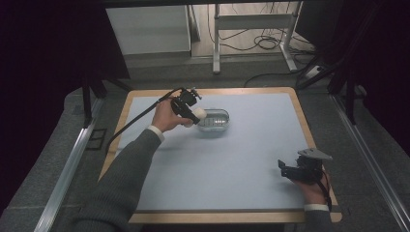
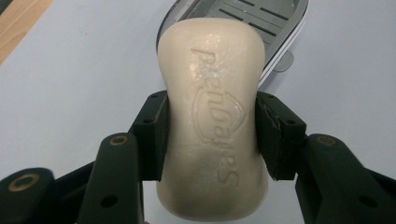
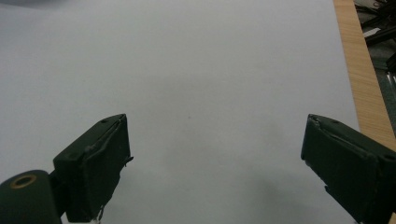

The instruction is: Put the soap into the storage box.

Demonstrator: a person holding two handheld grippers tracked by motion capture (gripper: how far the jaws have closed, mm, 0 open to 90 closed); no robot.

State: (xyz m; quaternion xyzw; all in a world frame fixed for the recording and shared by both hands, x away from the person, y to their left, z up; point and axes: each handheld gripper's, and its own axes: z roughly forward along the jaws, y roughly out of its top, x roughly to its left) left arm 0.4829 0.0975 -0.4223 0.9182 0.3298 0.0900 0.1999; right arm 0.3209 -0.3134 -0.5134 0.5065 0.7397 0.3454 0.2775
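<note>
Nearest the person, by the table's (image 1: 145, 212) near right corner, the right tool (image 1: 289, 170) is resting in the hand with its jaws standing wide apart and nothing between them, pointing across the bare pale blue mat (image 3: 201, 70). Farther off, toward the middle of the far edge, the left tool (image 1: 197, 114) is gripping a cream bar of soap (image 2: 212, 116) across its waist, pads pressing both sides. It is hanging just above the left rim of the oval soap dish (image 1: 217, 121), which is sitting on the mat. The placing step seems to be under way; next the soap likely needs centring over the dish's slotted tray, lowering, then releasing.
</note>
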